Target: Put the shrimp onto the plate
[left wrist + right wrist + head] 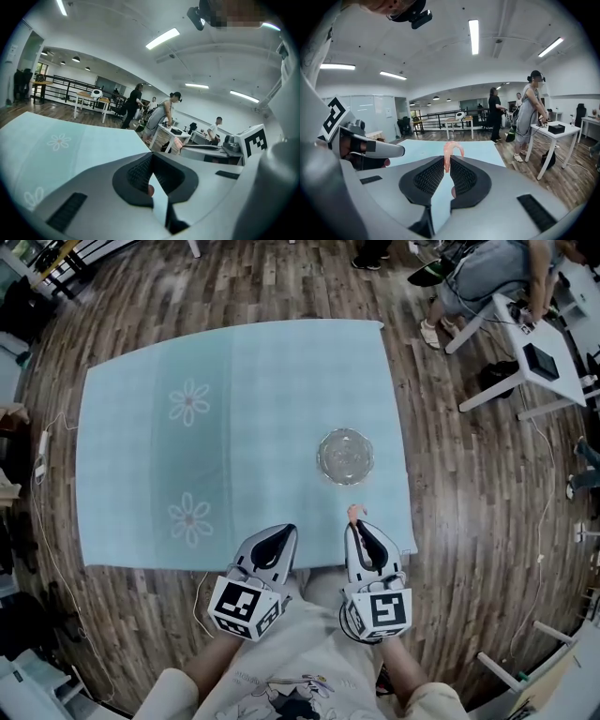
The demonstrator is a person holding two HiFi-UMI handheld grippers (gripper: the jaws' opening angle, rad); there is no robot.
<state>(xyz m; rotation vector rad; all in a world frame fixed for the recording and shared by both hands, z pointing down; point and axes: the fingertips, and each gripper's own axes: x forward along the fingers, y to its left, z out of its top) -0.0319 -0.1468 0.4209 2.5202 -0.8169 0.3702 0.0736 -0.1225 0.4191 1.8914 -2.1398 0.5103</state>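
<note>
Pale turquoise cloth (234, 362) covers the work area over a wood-plank floor (469, 502). Two white flower prints (189, 401) lie along its 9 o'clock side.

Left gripper (283, 532): parked at the cloth's near edge, about 6 o'clock. Its own view shows the jaws pressed together with nothing between them. Judgement: it is held low and back because the task needs one tool only, and this position keeps it off the route to the plate.

Right gripper (357, 524): just beside the left one, toward 5 o'clock of the cloth. Its jaws pinch the shrimp (451, 153) by one end, and the pink curled body stands up beyond the tips. In the head view the shrimp (354, 513) shows as a small pink hook at the jaw tips. Judgement: gripping an end leaves most of the body free to be laid down first.

Glass plate (345, 456): sits flat on the cloth's right half, at 12 o'clock from the right gripper, near but apart from it. It is clear glass, and no contents are visible in it. Judgement: the transfer is in hand but not complete. What remains is a short forward carry, a lowering over the plate's centre, then a release. Risk: a soft, slick item may cling to a pad on release.
</note>
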